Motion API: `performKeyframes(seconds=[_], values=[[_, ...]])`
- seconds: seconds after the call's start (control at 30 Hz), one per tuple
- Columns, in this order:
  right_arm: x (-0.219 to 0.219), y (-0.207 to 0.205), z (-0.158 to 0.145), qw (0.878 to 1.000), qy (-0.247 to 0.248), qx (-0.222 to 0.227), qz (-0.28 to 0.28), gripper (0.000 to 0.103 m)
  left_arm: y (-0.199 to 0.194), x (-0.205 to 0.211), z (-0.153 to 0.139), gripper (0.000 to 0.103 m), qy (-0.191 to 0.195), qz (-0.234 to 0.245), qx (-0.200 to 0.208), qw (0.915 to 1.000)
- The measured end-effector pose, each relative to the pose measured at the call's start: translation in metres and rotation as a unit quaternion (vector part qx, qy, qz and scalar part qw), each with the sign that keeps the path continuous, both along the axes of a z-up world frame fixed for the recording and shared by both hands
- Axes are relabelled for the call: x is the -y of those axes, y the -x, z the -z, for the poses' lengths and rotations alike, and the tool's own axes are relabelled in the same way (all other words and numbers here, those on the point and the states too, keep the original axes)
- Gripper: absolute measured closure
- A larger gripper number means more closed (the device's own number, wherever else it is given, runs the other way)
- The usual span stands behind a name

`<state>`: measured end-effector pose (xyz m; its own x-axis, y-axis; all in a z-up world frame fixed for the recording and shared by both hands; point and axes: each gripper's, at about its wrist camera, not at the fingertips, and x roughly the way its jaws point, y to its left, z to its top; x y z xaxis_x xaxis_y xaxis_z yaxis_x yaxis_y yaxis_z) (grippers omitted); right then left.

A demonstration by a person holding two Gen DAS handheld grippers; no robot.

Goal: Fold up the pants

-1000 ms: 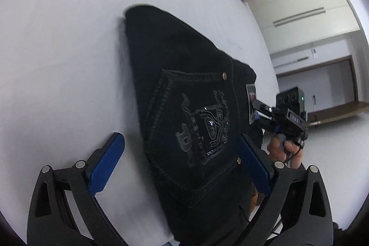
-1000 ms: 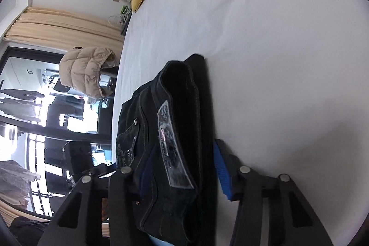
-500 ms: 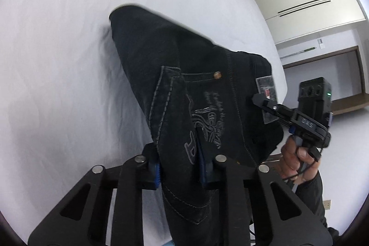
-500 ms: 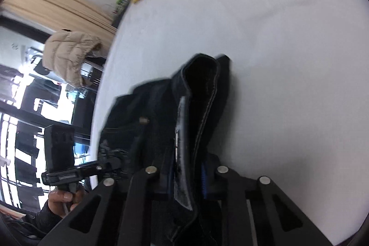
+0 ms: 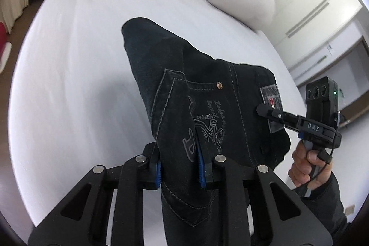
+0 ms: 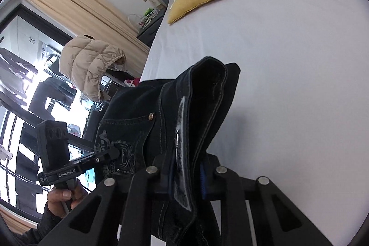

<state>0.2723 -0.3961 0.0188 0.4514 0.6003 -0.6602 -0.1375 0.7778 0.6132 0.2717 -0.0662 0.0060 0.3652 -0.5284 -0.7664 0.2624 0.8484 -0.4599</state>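
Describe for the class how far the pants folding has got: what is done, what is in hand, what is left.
Done: the black pants already look folded into a compact bundle. In hand: the left gripper and the right gripper are both shut on the bundle, holding it lifted above the white bed. Left: probably setting it down flat and letting go.

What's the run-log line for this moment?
stage: lift | left tongs: shut on pants pocket side | right tongs: shut on waistband | bed: below
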Motion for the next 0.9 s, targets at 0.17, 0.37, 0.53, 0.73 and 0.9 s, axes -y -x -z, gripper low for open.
performKeyframes(seconds=[0.17,0.37,0.53,0.73,0.9], values=[[-0.024,-0.061,0.033,1.0,-0.012,-0.027,-0.004,0.084,-0.007,0.003,0.005,0.082,-0.008,-0.01,-0.015,0.9998],[-0.032,-0.099,0.098,0.997,0.003,-0.079,0.009,0.079,-0.015,-0.006,0.069,0.076,-0.008,-0.025,-0.06,0.9978],[-0.013,-0.089,0.125,0.996,-0.064,-0.065,0.023,0.07,-0.008,-0.02,0.091,0.063,0.028,-0.036,-0.045,0.9979],[-0.012,-0.062,0.093,0.997,-0.013,-0.035,0.066,0.036,0.018,-0.035,0.049,0.048,-0.04,-0.069,0.041,0.996],[-0.028,-0.012,0.029,0.99,0.091,0.065,0.083,0.03,0.09,-0.03,-0.038,0.009,-0.089,-0.127,0.201,0.9671]])
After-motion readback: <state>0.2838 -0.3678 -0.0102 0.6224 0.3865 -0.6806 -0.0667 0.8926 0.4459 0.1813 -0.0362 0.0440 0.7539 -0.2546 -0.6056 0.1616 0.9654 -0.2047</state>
